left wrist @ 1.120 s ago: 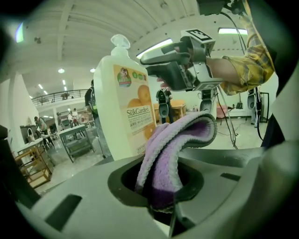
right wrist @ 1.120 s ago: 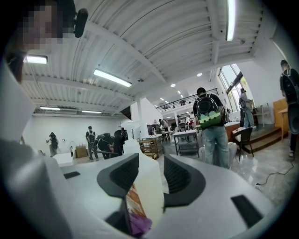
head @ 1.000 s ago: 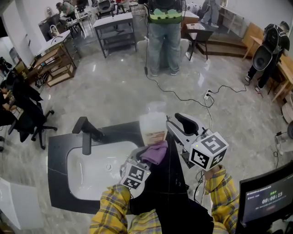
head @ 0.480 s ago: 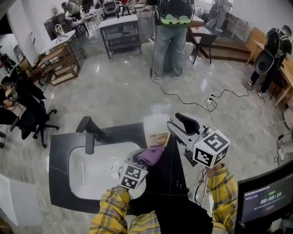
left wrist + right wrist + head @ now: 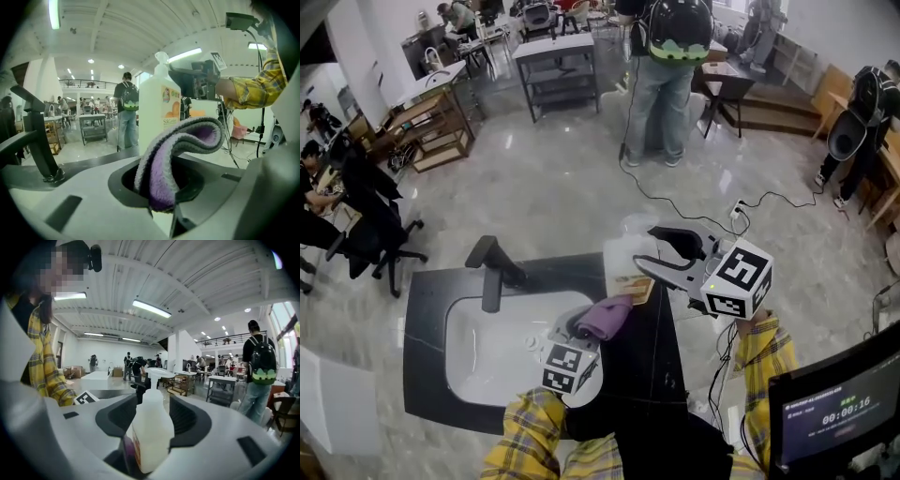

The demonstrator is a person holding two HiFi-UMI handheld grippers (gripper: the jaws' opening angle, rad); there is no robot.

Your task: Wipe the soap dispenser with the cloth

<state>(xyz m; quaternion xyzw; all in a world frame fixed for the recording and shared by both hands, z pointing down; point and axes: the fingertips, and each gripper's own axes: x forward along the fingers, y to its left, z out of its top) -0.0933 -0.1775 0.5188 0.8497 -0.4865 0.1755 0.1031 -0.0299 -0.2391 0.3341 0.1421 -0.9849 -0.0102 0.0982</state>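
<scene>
**Soap dispenser gripped on the right, cloth pinched on the left**

White translucent plastic soap dispenser point(image 5: 623, 264) with a pump head and an orange label, near upright over the back edge of the black worktop point(image 5: 427, 314), to the right of the white rounded sink point(image 5: 483, 352). Base hidden, so no telling whether standing or lifted. Caught between the jaws of the right tool point(image 5: 649, 251), gripped on both sides of the body. Jaws spread wide and just now opening further, with the soap dispenser between them.

Just in front of the label, a folded purple fleecy cloth point(image 5: 606, 317), free end curled over toward the dispenser. Touching or barely apart, impossible to say. Lower end of the cloth pinched by the left tool point(image 5: 586, 330), jaws pressed together on the fabric.

Yellow plaid sleeves point(image 5: 525, 439) behind both tools. Black angular tap point(image 5: 492, 274) at the sink's back rim. At the lower right, a dark monitor point(image 5: 834, 412) showing a timer. Beyond, glossy grey floor point(image 5: 553, 187), a grey metal table point(image 5: 558, 52) with a lower shelf, and a standing person point(image 5: 661, 103) in jeans, back turned, black and green backpack point(image 5: 675, 33) on.
</scene>
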